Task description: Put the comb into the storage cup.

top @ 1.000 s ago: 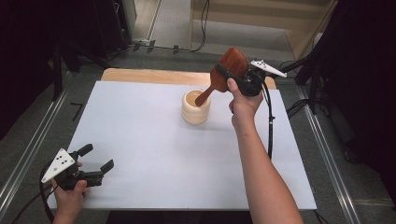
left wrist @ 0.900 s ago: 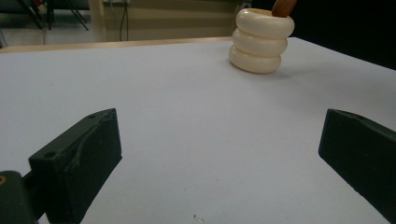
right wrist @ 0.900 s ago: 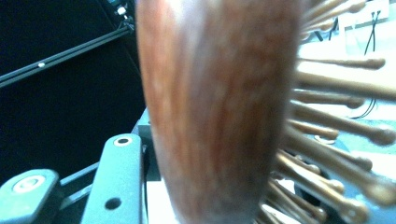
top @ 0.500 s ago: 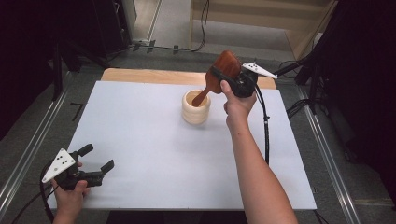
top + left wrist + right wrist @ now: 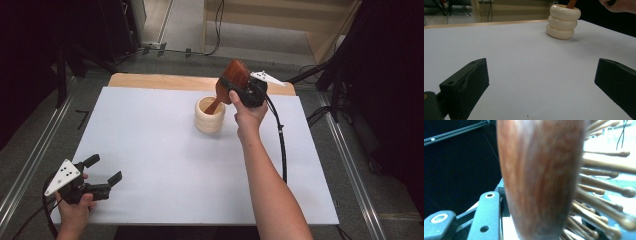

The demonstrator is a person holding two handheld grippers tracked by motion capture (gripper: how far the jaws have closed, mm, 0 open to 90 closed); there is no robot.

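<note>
A brown wooden hairbrush (image 5: 229, 82) with wooden bristles is held tilted by my right gripper (image 5: 239, 90), shut on its head. Its handle tip dips into the cream ribbed cup (image 5: 210, 115) at the far middle of the white table. In the right gripper view the brush's back (image 5: 541, 177) sits right in front of the camera, bristles to the right. My left gripper (image 5: 102, 172) rests at the near left corner, jaws wide open with nothing between them. The left gripper view looks across the table to the cup (image 5: 562, 22) with the handle in it.
The white table top (image 5: 150, 135) has a bare wooden strip (image 5: 160, 80) along its far edge. Metal rails (image 5: 30, 165) run along both sides. A black cable (image 5: 280, 145) trails from the right gripper over the table's right part.
My right gripper has come down and to the left with the brush, bringing the handle tip lower into the cup. The left gripper has stayed put.
</note>
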